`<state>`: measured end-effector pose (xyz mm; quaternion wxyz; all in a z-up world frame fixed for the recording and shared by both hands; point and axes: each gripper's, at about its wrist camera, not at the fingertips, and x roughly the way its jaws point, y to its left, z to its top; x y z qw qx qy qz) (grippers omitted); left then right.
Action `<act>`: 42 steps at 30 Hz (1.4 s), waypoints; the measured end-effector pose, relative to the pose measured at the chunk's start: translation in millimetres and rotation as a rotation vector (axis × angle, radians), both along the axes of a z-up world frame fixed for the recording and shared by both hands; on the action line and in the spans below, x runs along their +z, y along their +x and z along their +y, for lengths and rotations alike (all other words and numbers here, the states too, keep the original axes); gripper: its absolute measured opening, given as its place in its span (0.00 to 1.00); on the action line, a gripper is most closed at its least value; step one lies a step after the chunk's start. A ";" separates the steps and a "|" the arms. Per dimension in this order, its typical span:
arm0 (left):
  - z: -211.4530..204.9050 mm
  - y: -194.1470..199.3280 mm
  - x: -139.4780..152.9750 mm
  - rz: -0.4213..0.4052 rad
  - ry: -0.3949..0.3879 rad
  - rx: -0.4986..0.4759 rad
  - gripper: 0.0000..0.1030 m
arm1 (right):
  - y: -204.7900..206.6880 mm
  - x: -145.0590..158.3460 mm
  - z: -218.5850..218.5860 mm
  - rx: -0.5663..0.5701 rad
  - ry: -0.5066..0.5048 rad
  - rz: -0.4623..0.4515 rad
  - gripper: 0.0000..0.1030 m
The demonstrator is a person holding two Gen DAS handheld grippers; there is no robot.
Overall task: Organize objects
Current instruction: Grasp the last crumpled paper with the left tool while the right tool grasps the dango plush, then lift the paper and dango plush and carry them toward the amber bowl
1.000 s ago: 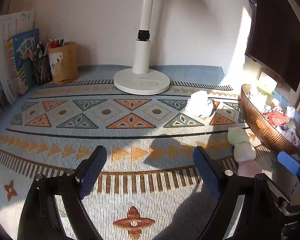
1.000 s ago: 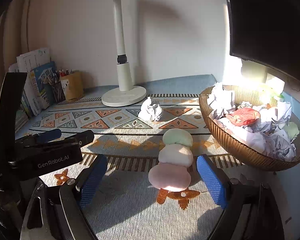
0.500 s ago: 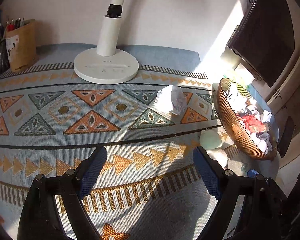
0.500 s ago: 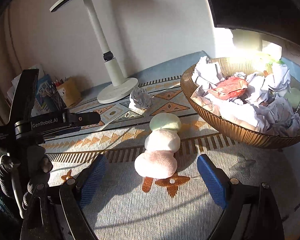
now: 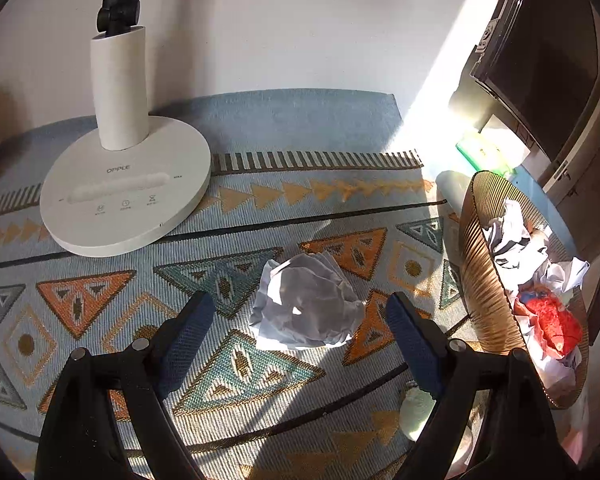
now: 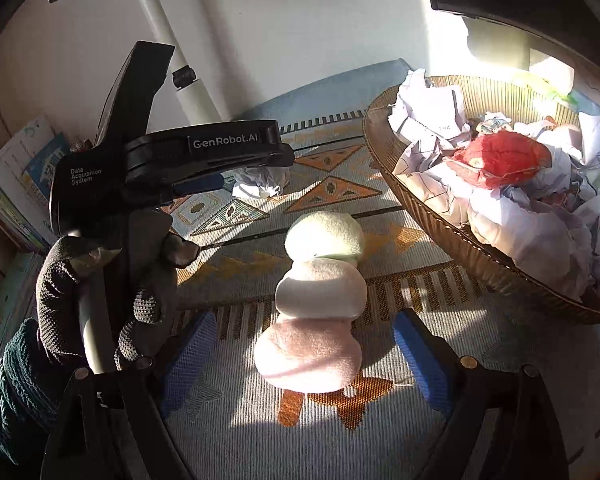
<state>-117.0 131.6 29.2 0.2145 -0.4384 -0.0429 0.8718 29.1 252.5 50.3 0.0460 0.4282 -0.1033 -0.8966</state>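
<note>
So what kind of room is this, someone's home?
Probably a home desk or study corner. A desk lamp stands on a patterned cloth, books lean by the wall, and a basket holds crumpled paper.

Black tongs (image 6: 300, 354), blue mesh pads (image 6: 186, 358), grey knit glove (image 6: 100, 280)
</note>
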 end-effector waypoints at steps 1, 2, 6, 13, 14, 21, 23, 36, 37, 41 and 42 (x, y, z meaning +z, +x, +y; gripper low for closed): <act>3.3 -1.6 0.8 0.006 -0.003 0.000 0.85 | -6.4 -3.7 -1.4 -0.005 0.010 -0.017 0.73; 5.4 -3.1 1.1 0.012 -0.006 0.000 0.84 | -12.9 -8.0 -3.0 0.003 0.018 -0.040 0.60; 10.9 -8.7 -2.2 0.001 -0.027 -0.020 0.41 | -11.7 -7.4 -7.9 0.021 0.053 -0.013 0.44; -14.5 48.1 28.1 0.077 -0.071 -0.013 0.40 | 26.9 23.8 -11.1 0.106 0.073 0.100 0.43; -22.7 63.2 32.3 0.090 -0.084 -0.001 0.40 | 32.7 25.7 -12.0 0.120 0.075 0.108 0.43; -68.8 150.9 20.9 0.106 -0.141 0.119 0.40 | 44.0 11.7 -21.9 0.181 0.063 0.094 0.44; -76.4 162.4 13.8 0.103 -0.125 0.135 0.40 | 40.9 1.9 -23.6 0.175 0.080 0.073 0.44; -80.6 171.7 5.3 0.132 -0.103 0.146 0.44 | 30.0 -14.9 -30.4 0.166 0.150 -0.006 0.70; -81.9 171.8 5.5 0.132 -0.096 0.147 0.44 | 28.9 -16.6 -31.3 0.160 0.163 -0.017 0.70; -86.9 172.8 6.5 0.133 -0.065 0.148 0.44 | 29.4 -19.2 -33.4 0.126 0.199 -0.017 0.48; -87.3 172.7 6.5 0.133 -0.065 0.149 0.44 | 31.1 -18.7 -34.0 0.121 0.202 -0.009 0.46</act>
